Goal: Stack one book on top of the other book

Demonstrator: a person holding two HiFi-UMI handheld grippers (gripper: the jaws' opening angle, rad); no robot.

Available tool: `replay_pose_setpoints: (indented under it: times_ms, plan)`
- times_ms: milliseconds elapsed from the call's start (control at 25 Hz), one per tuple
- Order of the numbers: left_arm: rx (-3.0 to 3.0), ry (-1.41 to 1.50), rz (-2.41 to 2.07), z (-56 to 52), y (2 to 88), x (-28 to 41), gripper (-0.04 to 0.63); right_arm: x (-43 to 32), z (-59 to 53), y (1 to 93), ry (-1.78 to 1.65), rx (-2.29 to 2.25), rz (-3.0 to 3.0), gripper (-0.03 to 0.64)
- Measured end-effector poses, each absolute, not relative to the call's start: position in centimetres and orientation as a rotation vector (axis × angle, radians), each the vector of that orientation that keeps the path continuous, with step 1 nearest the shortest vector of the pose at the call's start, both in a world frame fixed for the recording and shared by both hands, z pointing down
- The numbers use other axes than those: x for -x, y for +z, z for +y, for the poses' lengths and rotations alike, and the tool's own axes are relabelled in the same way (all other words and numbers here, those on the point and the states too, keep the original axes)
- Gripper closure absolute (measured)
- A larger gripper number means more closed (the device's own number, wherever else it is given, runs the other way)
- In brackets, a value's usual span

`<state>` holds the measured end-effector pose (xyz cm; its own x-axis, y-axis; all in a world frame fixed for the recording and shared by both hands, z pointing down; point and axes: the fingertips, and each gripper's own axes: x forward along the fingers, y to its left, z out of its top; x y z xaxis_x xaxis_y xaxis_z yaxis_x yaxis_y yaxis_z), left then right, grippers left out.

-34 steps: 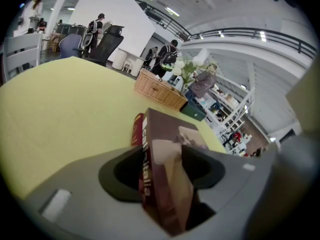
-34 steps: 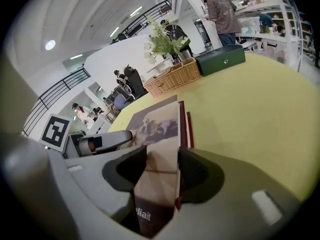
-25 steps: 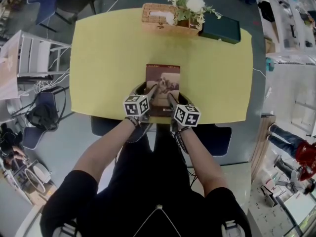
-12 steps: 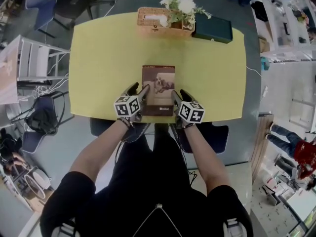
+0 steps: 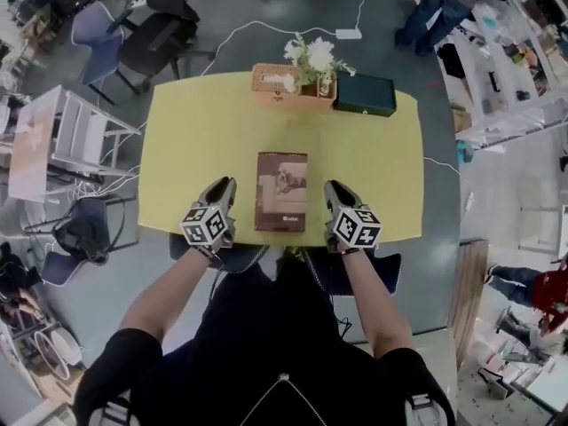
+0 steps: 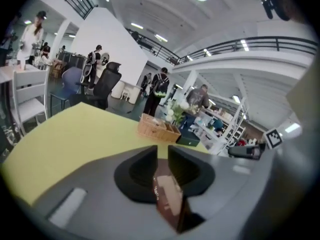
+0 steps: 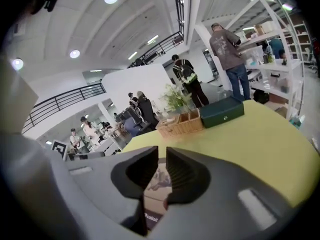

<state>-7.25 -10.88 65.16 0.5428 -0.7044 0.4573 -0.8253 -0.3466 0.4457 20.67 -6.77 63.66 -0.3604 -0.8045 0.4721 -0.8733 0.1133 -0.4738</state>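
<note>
A brown book (image 5: 281, 192) with a picture on its cover lies flat near the front of the yellow table (image 5: 195, 140); I cannot tell whether another book is under it. My left gripper (image 5: 224, 188) hangs left of it and my right gripper (image 5: 334, 190) right of it, both clear of the book. Their jaws have just been closing, down to a narrow slit with nothing between them. In the left gripper view the book (image 6: 167, 199) shows below the left gripper (image 6: 162, 156). In the right gripper view the book (image 7: 157, 181) lies beyond the right gripper (image 7: 162, 159).
At the table's far edge stand a wicker basket (image 5: 277, 82), a vase of white flowers (image 5: 312, 56) and a dark green box (image 5: 365, 94). A white rack (image 5: 67, 131) and chairs stand to the left. People stand beyond the table.
Both grippers have let go of the book's near end, moved out to its sides and risen, and their jaws have narrowed. The book stays flat on the table.
</note>
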Motion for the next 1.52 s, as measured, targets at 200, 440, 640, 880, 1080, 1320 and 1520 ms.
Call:
replay_pose_setpoints:
  times_ms: [200,440,640,880,1080,1320,1520]
  plan:
    - [-2.229,0.167,-1.303,-9.0,58.9,8.4,0.577,-19.2,-6.1,57.5,0.943,-1.672,-2.420,0.608]
    - [-2.316,0.091,-1.364,-7.0,52.8,8.5,0.588,-15.4,-5.5,52.0,0.822,-1.514,-2.600,0.611]
    - [-2.469,0.119,-1.297,-5.1,49.2,7.5,0.588,-12.3,-4.0,48.8,0.744,-1.481,-2.648,0.611]
    - [-2.609,0.115,-1.173,-5.0,45.6,6.5,0.588,-9.1,-3.6,45.9,0.681,-1.517,-2.657,0.611]
    - [-2.656,0.070,-1.093,-4.9,43.4,6.1,0.588,-6.7,-3.7,43.7,0.561,-1.505,-2.656,0.612]
    - [-2.689,0.058,-1.040,-4.1,43.3,5.5,0.588,-5.0,-2.8,42.4,0.455,-1.514,-2.661,0.612]
    - [-2.730,0.060,-1.006,-3.1,43.2,4.9,0.588,-4.2,-1.9,42.0,0.397,-1.514,-2.661,0.612]
